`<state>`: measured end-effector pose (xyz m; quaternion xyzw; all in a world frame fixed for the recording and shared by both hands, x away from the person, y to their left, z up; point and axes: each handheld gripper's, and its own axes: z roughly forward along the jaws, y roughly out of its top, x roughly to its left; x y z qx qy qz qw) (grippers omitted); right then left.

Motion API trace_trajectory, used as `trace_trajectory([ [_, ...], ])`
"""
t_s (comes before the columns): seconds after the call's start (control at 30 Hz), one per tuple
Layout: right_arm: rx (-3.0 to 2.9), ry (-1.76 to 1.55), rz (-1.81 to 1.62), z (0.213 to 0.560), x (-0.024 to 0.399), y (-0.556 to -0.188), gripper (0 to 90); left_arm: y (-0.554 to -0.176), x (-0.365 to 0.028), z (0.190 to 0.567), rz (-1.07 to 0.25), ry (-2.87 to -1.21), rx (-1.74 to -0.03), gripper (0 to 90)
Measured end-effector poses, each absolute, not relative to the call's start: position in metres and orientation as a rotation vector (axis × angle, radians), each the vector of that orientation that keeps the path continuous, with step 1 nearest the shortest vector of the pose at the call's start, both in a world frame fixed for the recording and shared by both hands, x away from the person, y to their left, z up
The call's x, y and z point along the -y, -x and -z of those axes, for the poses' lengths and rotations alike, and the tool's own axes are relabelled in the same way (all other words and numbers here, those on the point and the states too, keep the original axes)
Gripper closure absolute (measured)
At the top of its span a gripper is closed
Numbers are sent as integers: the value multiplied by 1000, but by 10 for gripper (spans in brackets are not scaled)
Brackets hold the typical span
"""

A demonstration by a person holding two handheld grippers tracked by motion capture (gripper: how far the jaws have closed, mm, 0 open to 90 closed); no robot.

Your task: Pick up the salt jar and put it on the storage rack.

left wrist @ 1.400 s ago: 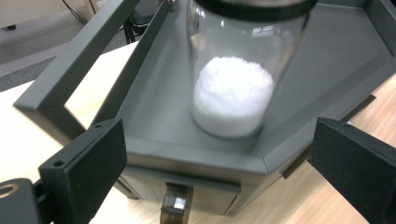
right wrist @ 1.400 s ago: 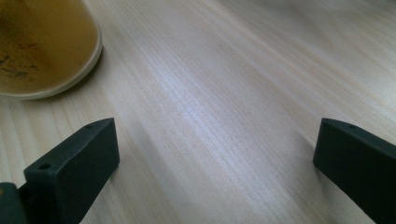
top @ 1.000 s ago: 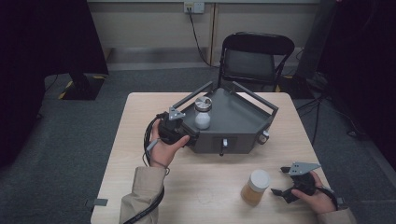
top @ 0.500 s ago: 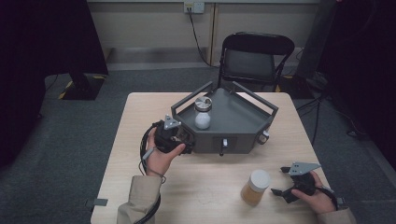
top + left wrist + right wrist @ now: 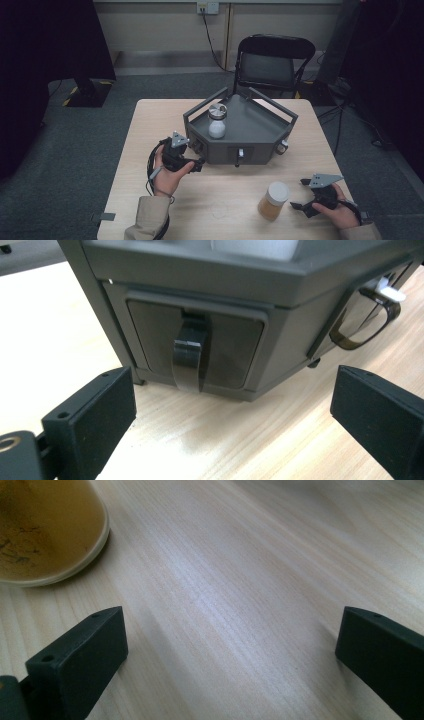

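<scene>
The left tool (image 5: 227,410), jaws wide and empty, is aimed at the black looped pull (image 5: 190,357) of the grey angular box's (image 5: 250,131) near-left drawer (nothing gripped yet); the opening remains undone.

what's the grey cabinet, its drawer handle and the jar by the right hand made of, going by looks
Grey cabinet: probably matte moulded or printed plastic, even dull surface; painted metal is possible. Drawer handle: dark glossy plastic, faint layer lines at its bend suggest printing. Jar: clear glass or plastic, amber contents show through, under a smooth white, likely plastic, lid.
</scene>
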<state>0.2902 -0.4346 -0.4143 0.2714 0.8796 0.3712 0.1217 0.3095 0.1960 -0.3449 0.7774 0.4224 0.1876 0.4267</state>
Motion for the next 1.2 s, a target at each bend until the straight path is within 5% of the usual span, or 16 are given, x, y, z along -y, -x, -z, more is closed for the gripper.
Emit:
trace_trajectory([
  [1.2, -2568, -792, -1084, 414, 435, -290, 0, -297, -198, 395, -464, -1987, -1133, 50],
])
